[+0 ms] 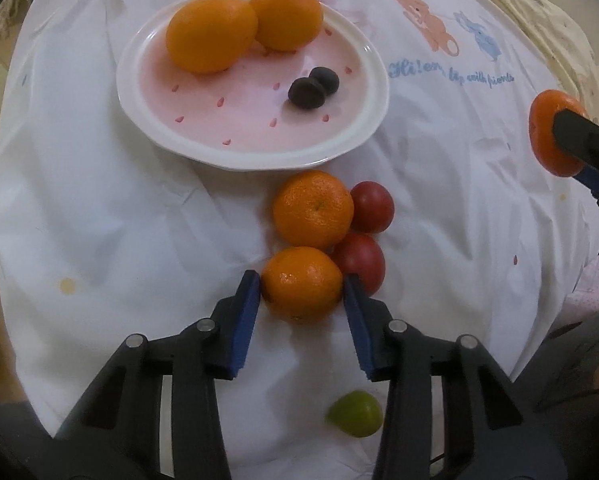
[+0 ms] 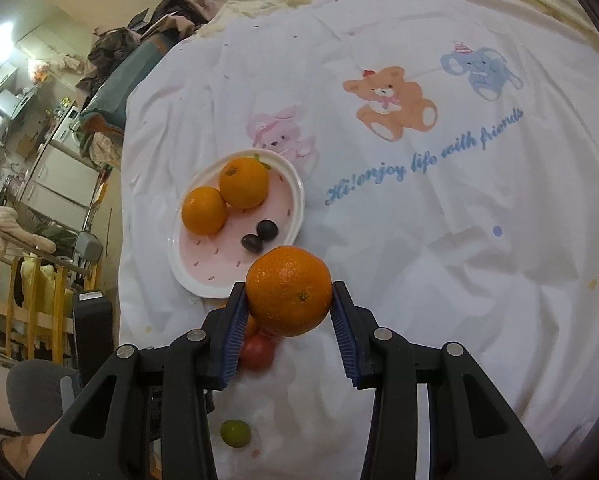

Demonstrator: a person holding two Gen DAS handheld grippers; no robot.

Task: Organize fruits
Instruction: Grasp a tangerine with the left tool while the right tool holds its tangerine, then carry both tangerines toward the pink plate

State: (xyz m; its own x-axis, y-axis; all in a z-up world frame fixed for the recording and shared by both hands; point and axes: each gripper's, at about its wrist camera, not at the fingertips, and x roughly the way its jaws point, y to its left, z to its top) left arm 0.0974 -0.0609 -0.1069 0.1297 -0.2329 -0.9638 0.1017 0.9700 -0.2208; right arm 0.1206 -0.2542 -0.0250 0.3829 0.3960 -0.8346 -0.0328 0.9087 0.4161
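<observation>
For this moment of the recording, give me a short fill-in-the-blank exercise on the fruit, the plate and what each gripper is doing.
1. The plate holds two oranges and ____ dark grapes.
2. The right gripper holds an ____ in the air.
3. The left gripper has its fingers on either side of an orange that lies on the ____.
4. The small fruit lying alone nearest the left camera is ____ in colour.

Missing words: two; orange; cloth; green
</observation>
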